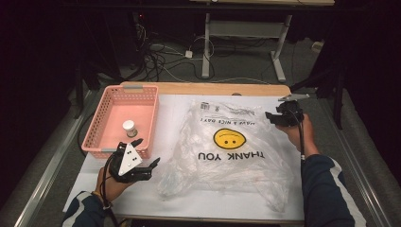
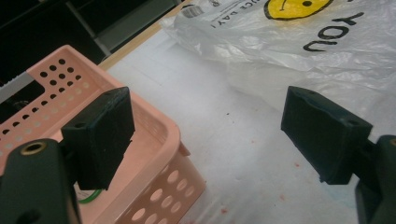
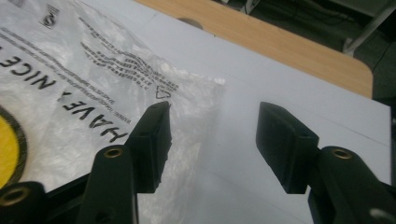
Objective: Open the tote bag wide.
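- Plastic bag point(image 1: 227, 146) lies flat and crumpled on the white table sheet point(image 1: 175, 106), smiley print up, just right of the pink basket point(image 1: 142, 94).
- Small jar point(image 1: 129, 128) stands upright inside the basket.
- Right gripper point(image 1: 272, 117) sits at the bag's far right corner, jaws partly open, nothing between them; the bag edge lies just beneath its left jaw.
- Left gripper point(image 1: 147, 153) is at the basket's near corner, left of the bag, jaws wide, empty.
- Judged step: approach to grasp the bag's edge near its printed rim.
- Next move likely calls for lowering onto the film, pinching one layer only.
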`<state>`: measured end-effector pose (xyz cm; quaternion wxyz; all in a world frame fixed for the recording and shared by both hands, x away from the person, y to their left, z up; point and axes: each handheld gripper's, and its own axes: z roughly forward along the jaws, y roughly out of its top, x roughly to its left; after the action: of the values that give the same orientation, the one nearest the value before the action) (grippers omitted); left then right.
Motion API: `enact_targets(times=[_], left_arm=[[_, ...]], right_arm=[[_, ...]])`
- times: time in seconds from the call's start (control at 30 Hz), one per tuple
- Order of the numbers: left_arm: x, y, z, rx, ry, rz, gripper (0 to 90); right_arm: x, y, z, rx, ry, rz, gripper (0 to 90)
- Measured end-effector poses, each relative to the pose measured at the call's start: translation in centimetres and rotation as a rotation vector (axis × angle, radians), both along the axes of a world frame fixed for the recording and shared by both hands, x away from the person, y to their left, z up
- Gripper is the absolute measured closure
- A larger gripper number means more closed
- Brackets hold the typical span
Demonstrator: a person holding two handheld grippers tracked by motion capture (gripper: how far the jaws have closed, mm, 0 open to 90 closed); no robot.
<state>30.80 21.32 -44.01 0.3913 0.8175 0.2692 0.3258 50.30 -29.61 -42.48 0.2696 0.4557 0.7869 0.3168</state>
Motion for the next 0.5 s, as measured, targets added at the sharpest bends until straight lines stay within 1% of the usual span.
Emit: enact_targets(times=[0.03,0.1,0.13,0.2,0.27,0.3,0.37,0.43,0.47,0.5], left_arm=[[-0.1,-0.2,0.1,0.012,-0.005,-0.011,17.0],[-0.2,-0.3,0.1,0.014,-0.008,-0.015,17.0],[-0.2,-0.3,0.1,0.012,-0.008,-0.019,17.0],[-0.1,-0.1,0.0,0.005,-0.004,-0.019,17.0],[0.0,0.1,-0.1,-0.002,0.001,-0.016,17.0],[0.1,0.2,-0.1,-0.005,0.002,-0.016,17.0],[0.2,0.2,-0.1,-0.008,0.005,-0.016,17.0],[0.2,0.2,-0.1,-0.008,0.006,-0.019,17.0],[0.2,0.2,-0.1,-0.007,0.006,-0.022,17.0],[0.2,0.2,-0.1,-0.006,0.006,-0.023,17.0]], right_arm=[[0.4,0.2,-0.2,-0.002,0.015,0.002,48.7],[1.3,0.5,-0.7,-0.01,0.04,-0.004,48.9],[1.7,0.7,-0.9,0.0,0.052,-0.002,49.9],[2.4,1.0,-1.2,-0.003,0.064,-0.007,50.2],[3.0,1.3,-1.6,0.008,0.08,-0.01,51.1],[3.3,1.4,-1.8,0.0,0.083,-0.011,52.4],[3.9,1.6,-2.1,0.008,0.099,-0.017,54.9],[4.3,1.7,-2.4,0.002,0.116,-0.022,56.4],[4.5,1.8,-2.6,0.002,0.126,-0.027,58.9],[4.7,2.0,-2.8,-0.013,0.13,-0.032,59.8]])
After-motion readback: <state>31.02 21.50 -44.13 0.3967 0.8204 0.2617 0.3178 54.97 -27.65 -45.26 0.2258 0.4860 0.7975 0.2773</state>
